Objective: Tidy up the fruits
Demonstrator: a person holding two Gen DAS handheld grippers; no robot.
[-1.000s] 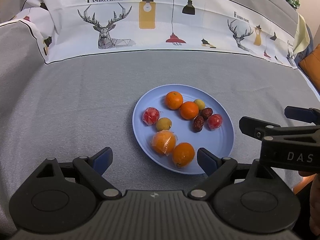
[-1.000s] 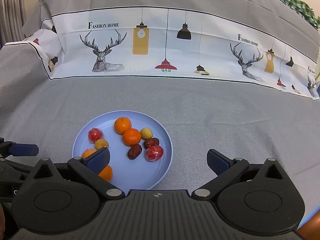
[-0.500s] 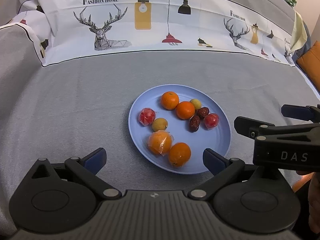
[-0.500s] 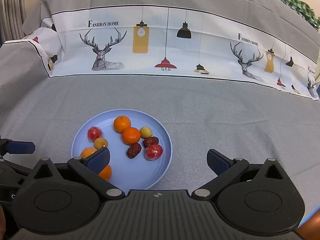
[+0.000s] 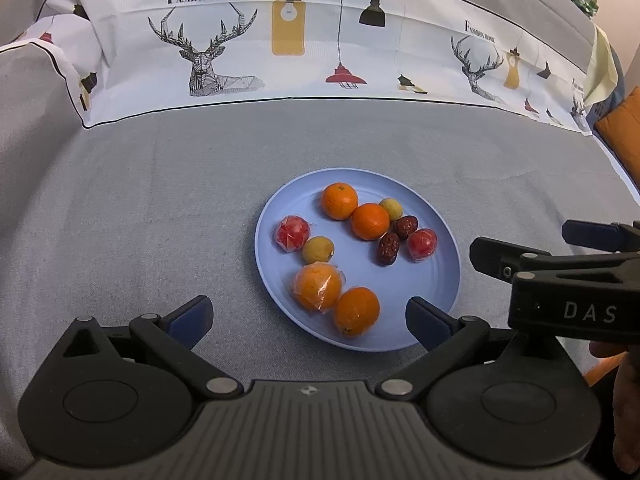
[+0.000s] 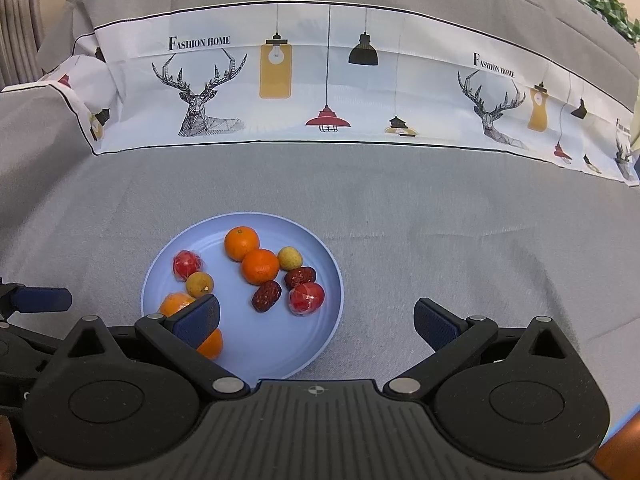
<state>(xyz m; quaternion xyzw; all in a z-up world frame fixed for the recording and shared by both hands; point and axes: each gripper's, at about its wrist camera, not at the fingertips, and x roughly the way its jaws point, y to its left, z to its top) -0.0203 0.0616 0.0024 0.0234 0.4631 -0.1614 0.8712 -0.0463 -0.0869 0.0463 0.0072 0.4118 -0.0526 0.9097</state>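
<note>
A light blue plate on the grey cloth holds the fruit. On it lie several oranges, one of them in clear wrap, two red wrapped fruits, two small yellow fruits and two dark red dates. My left gripper hangs open over the plate's near edge, its jaws wide and empty. Beside it on the right, my right gripper is open and empty; its left finger hides part of two oranges.
Grey cloth covers the surface all around the plate. A white printed band with deer and lamps runs across the back. An orange cushion sits at the far right edge.
The left gripper's jaws spread a little wider early in the second. Fruit, plate and the right gripper have kept their places.
</note>
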